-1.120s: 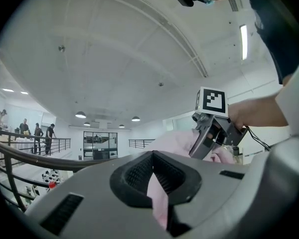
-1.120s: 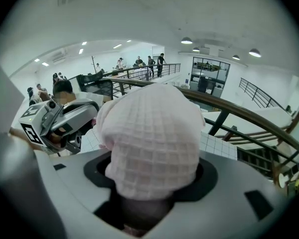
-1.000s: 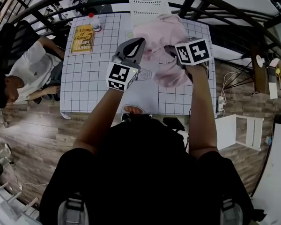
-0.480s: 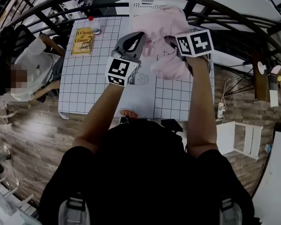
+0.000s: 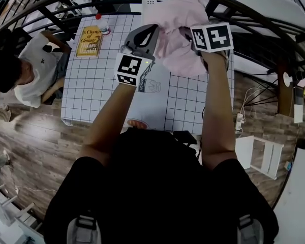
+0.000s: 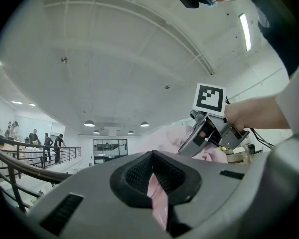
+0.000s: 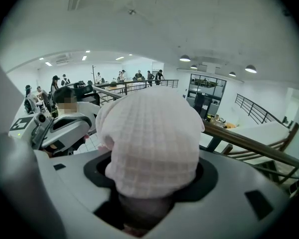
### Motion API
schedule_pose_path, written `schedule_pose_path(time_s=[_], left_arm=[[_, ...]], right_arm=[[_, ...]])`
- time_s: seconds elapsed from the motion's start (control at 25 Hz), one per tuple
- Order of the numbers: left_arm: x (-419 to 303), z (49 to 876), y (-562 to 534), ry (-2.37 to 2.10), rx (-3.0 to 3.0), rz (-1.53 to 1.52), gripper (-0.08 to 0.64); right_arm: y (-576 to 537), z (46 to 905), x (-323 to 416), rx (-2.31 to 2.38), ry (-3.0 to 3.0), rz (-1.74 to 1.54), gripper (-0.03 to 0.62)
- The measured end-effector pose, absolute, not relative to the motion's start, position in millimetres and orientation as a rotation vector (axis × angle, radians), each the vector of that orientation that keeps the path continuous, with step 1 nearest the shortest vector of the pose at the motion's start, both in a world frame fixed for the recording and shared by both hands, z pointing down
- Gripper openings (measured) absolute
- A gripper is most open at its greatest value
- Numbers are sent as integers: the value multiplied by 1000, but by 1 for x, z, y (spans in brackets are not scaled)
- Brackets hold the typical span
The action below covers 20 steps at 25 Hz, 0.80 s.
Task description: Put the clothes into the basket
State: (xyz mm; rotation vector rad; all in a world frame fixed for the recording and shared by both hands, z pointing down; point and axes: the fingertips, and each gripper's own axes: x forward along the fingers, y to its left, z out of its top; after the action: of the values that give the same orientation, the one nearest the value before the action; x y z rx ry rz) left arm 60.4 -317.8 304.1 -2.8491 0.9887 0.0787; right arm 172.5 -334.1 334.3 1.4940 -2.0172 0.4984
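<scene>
Cloth fills both grippers: a pink garment (image 5: 179,42) is held up off the table (image 5: 91,85), gathered between them over the far end of the grid-patterned top. The left gripper (image 5: 151,32) has its jaws pressed together on a thin fold of the pink fabric, which shows as a narrow strip between the pads in the left gripper view. The right gripper (image 5: 187,33) is clamped on a thick bunch of the same garment. In the right gripper view the waffle-textured bundle swells out above the jaws and covers most of them. The two grippers sit near each other, with their marker cubes turned up toward the head camera. Past the garment, at the table's far edge, a bit of the white basket (image 5: 151,3) with a perforated wall shows; the garment hangs in front of it. A yellow book (image 5: 89,40) and a small bottle (image 5: 102,23) lie near the table's far left corner. A seated person (image 5: 25,75) is beside the table's left edge.
</scene>
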Motion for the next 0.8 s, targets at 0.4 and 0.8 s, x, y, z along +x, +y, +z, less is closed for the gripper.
schedule_pose_path(time_s=[0.4, 0.8], left_arm=[[65, 315, -380, 962, -2857, 90, 3], [60, 350, -444, 996, -2904, 68, 3]], right_arm=[[-393, 347, 181, 1589, -1998, 502, 302], [-458, 381, 179, 1602, -1960, 542, 302]])
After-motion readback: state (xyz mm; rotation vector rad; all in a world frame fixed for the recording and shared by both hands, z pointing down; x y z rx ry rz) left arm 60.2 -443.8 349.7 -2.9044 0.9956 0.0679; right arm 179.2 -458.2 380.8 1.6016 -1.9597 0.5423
